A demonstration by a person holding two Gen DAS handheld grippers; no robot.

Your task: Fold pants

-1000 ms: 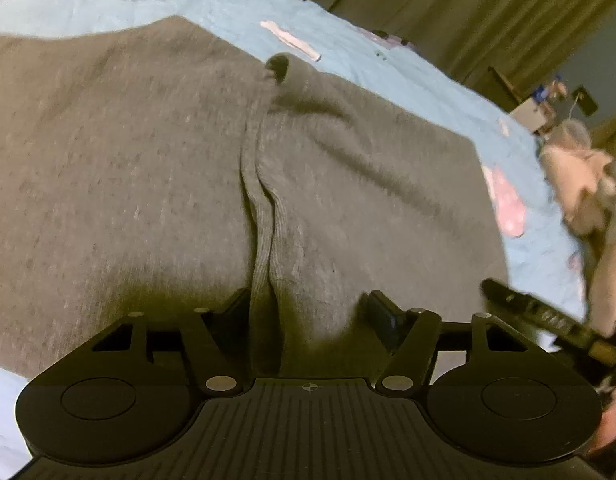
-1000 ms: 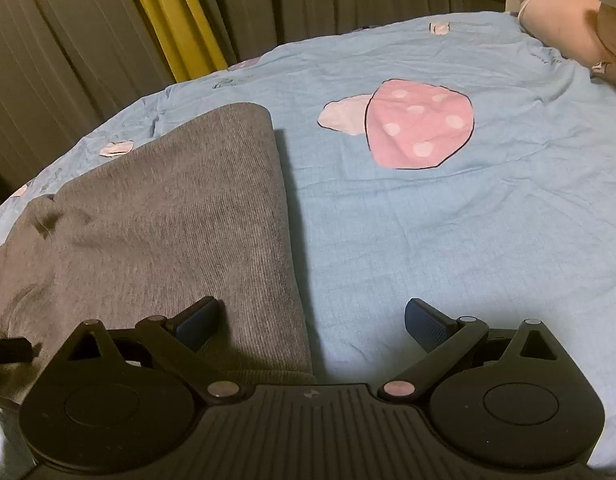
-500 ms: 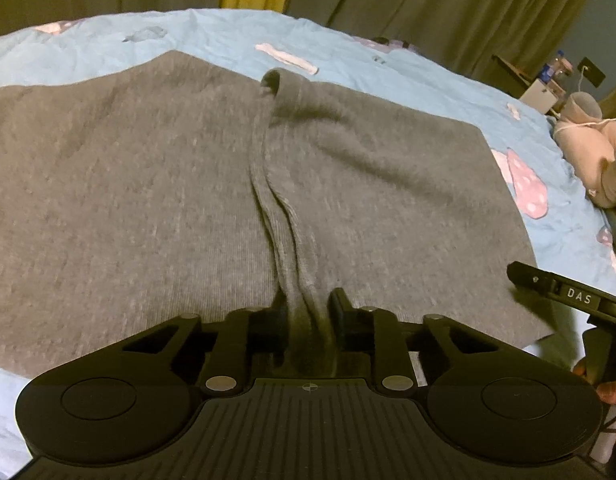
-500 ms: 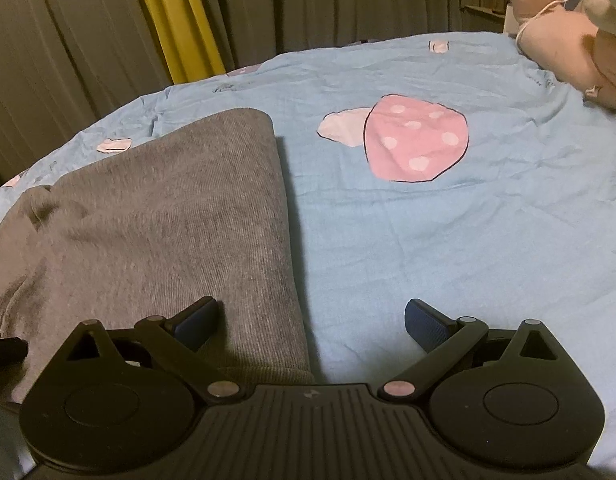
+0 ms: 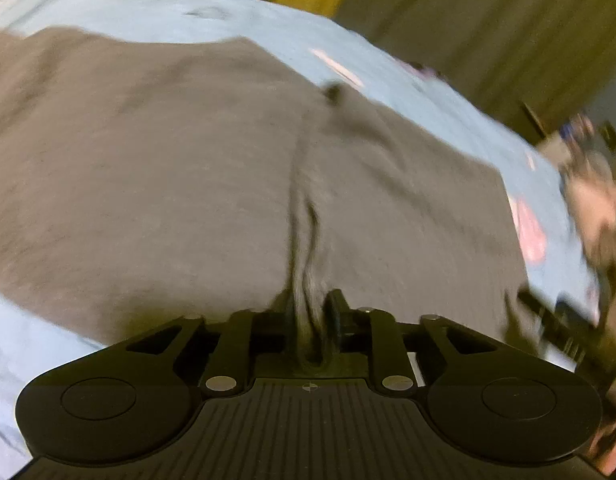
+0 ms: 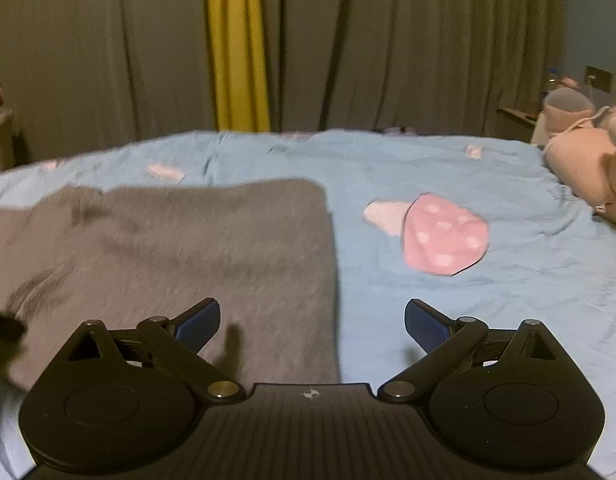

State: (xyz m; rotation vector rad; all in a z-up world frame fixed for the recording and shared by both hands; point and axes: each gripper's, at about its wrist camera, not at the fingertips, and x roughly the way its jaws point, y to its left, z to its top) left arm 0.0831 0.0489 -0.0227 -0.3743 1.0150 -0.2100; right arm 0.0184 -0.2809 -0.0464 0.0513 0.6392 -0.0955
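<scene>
My left claw (image 5: 310, 320) is pinched on the raised centre ridge of the grey knit pants (image 5: 167, 184), its jaws having just eased out a touch with the cloth between them, while the pants lie spread flat on the light blue bed sheet (image 6: 448, 312). My right claw (image 6: 312, 320) hangs wide apart and empty over the pants' right edge. I judge the fold is only starting; next the right claw must grip that edge so both can lift together.
</scene>
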